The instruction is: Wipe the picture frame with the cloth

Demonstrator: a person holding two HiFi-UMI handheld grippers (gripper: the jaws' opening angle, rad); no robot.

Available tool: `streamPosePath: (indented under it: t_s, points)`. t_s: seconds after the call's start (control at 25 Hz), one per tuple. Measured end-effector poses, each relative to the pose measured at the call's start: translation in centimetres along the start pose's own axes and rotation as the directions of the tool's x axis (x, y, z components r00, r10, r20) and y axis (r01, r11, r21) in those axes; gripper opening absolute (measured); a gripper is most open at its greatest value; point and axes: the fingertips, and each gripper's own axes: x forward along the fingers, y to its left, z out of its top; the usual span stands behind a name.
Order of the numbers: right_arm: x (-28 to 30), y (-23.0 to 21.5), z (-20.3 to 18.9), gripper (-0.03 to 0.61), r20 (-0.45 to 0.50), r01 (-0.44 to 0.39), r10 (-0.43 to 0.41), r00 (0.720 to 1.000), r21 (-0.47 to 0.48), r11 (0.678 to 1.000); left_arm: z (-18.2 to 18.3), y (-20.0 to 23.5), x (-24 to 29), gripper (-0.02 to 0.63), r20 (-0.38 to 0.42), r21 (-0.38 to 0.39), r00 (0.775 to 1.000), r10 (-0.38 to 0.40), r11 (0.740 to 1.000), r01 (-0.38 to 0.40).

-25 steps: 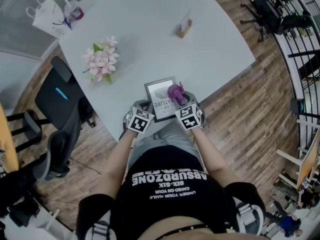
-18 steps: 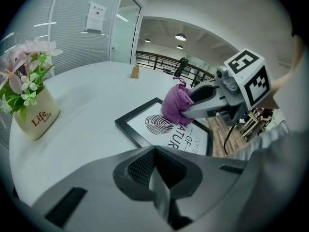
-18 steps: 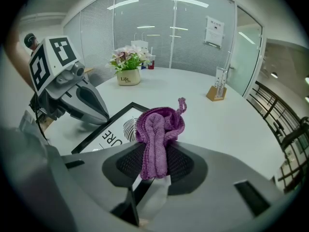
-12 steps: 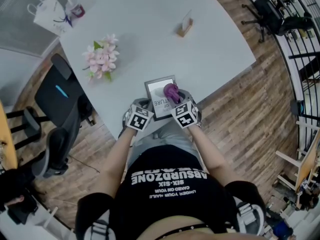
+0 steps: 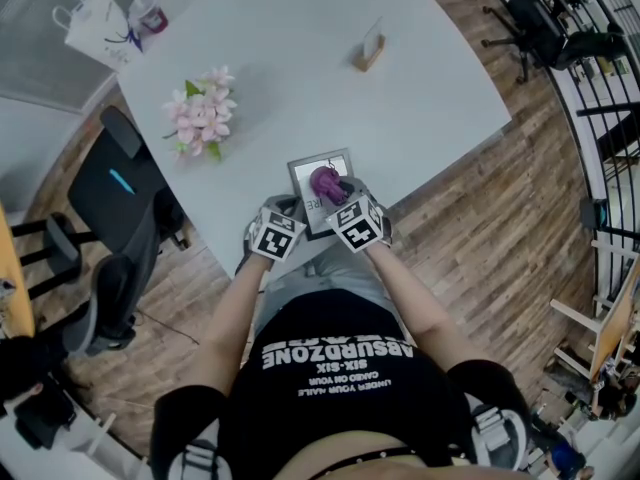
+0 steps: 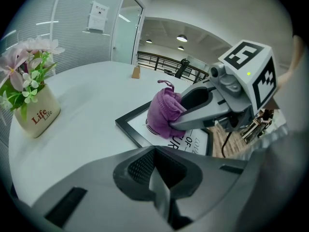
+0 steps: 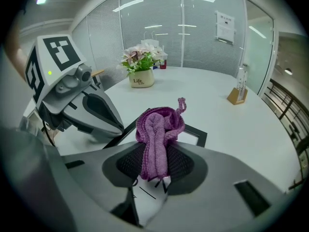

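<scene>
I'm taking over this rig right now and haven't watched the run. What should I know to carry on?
Right gripper: shut on the purple cloth, which rests on the picture frame.
Left gripper: shut, empty, by the frame's near-left corner; whether it touches is unclear.
The frame lies flat at the near edge of the white table.
Done: cloth grasped and on the frame; how much is wiped cannot be told.
Left: wipe across the whole frame.
</scene>
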Motion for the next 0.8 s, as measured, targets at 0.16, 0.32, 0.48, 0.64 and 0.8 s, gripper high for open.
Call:
streamPosePath:
  t_s: [0.16,0.32,0.48,0.64,0.8]
  points:
    - [0.6,1.1,0.6,0.135,-0.009,-0.041,0.041,0.999,-0.016,0.999,-0.1,0.0,0.1,0.015,0.000,0.001,1.000,0.001,1.000,-0.001]
    - [0.9,1.8,1.1,0.135,-0.012,-0.058,0.057,0.998,-0.028,0.998,-0.1,0.0,0.1,0.015,0.001,0.001,1.000,0.004,1.000,-0.004]
    - [1.2,2.2,1.4,0.135,-0.011,-0.059,0.059,0.998,-0.037,0.998,-0.1,0.0,0.1,0.015,0.004,-0.002,1.000,0.006,1.000,-0.006]
    - [1.3,2.4,1.6,0.135,-0.011,-0.061,0.061,0.998,-0.045,0.997,-0.1,0.1,0.1,0.015,0.007,-0.004,1.000,0.010,1.000,-0.010]
    - [1.1,2.6,1.2,0.135,-0.003,-0.069,0.069,0.998,-0.031,0.997,-0.1,0.1,0.0,0.015,0.009,-0.006,1.000,0.014,1.000,-0.014]
